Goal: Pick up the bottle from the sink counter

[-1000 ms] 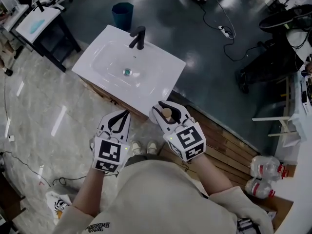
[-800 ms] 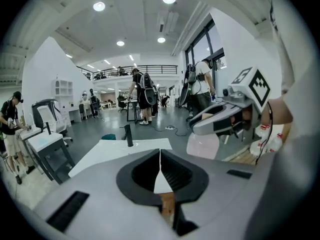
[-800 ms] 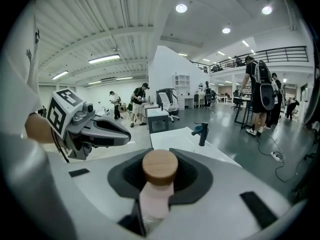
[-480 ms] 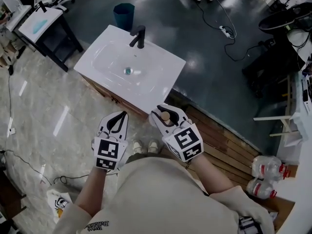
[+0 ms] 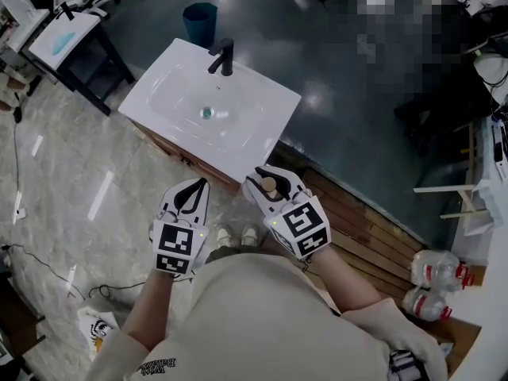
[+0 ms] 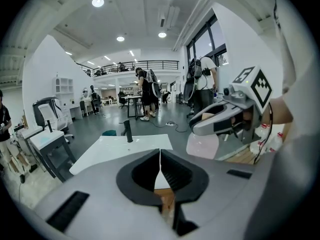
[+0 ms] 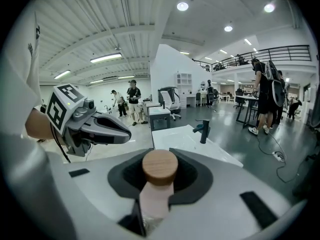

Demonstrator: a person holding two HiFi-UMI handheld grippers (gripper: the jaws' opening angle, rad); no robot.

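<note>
My right gripper (image 5: 270, 182) is shut on a pale pink bottle with a round wooden cap (image 5: 270, 185). It holds the bottle in the air, off the near right corner of the white sink counter (image 5: 254, 141). In the right gripper view the bottle (image 7: 159, 184) stands upright between the jaws, its cap on top. The left gripper view shows the bottle's pink body (image 6: 202, 145) hanging under the right gripper (image 6: 225, 121). My left gripper (image 5: 190, 198) hovers beside it on the left, shut and empty, its pads (image 6: 160, 169) meeting in the left gripper view.
The sink counter carries a black faucet (image 5: 223, 56) and a drain (image 5: 207, 113). A teal bin (image 5: 199, 24) stands behind it. A dark table (image 5: 67, 42) is at the far left. Wooden planks (image 5: 373, 236) and plastic bottles (image 5: 432, 284) lie on the right. People stand in the hall (image 7: 265, 96).
Both grippers have drifted slightly, the right one a little down and toward the person with the bottle. The grip has not changed.
</note>
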